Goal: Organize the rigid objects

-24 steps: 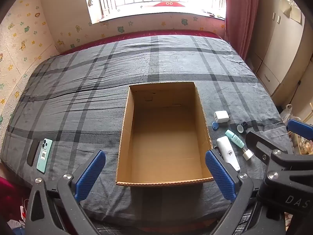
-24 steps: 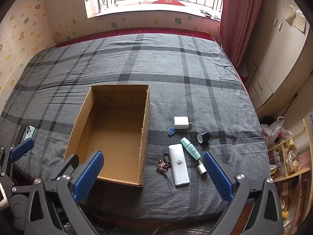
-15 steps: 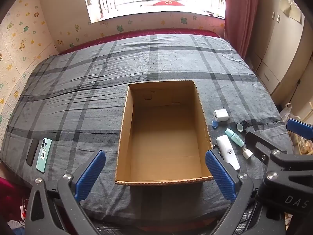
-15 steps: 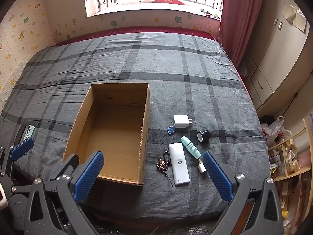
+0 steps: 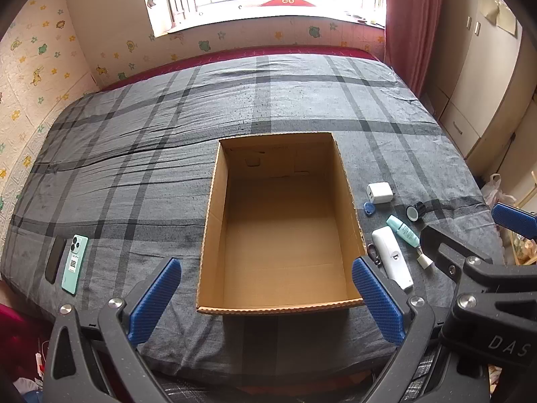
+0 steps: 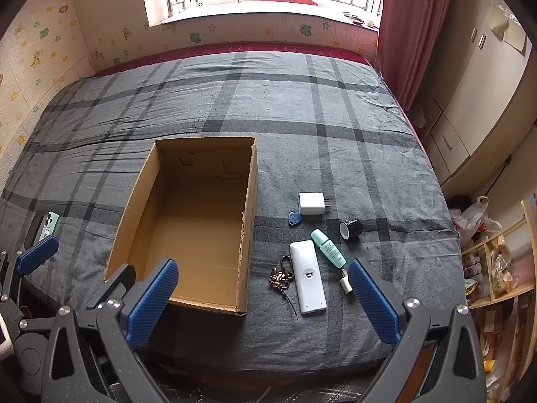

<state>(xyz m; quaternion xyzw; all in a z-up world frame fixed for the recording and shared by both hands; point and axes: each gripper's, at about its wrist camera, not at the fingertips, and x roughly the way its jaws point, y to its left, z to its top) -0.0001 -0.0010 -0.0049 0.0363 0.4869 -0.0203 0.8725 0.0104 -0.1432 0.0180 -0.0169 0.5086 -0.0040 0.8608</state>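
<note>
An empty cardboard box (image 5: 214, 221) (image 6: 250, 208) lies open on the grey plaid bed. To its right sit a white remote (image 6: 307, 275) (image 5: 391, 257), a mint tube (image 6: 329, 248) (image 5: 402, 231), a white charger (image 6: 312, 203) (image 5: 379, 193), a blue key fob (image 6: 294, 217) (image 5: 368, 208), a dark cap (image 6: 350, 229) (image 5: 414, 211) and a bunch of keys (image 6: 282, 277). Two phones (image 5: 68, 262) (image 6: 47, 223), one mint and one black, rest at the bed's left edge. My left gripper (image 5: 268, 299) hangs open above the box's near edge. My right gripper (image 6: 265, 299) stands open above the remote and keys, holding nothing.
A window and red curtain (image 6: 409, 27) stand beyond the bed. Cream cabinets (image 6: 470, 100) line the right wall, with a wooden shelf (image 6: 496, 268) and a plastic bag (image 6: 473, 218) near the bed's right corner. Wide bare bedsheet (image 5: 134, 141) stretches behind and left of the box.
Both views have shifted slightly; the box and small objects sit a little higher in frame. Nothing on the bed has moved and both grippers stay open.
</note>
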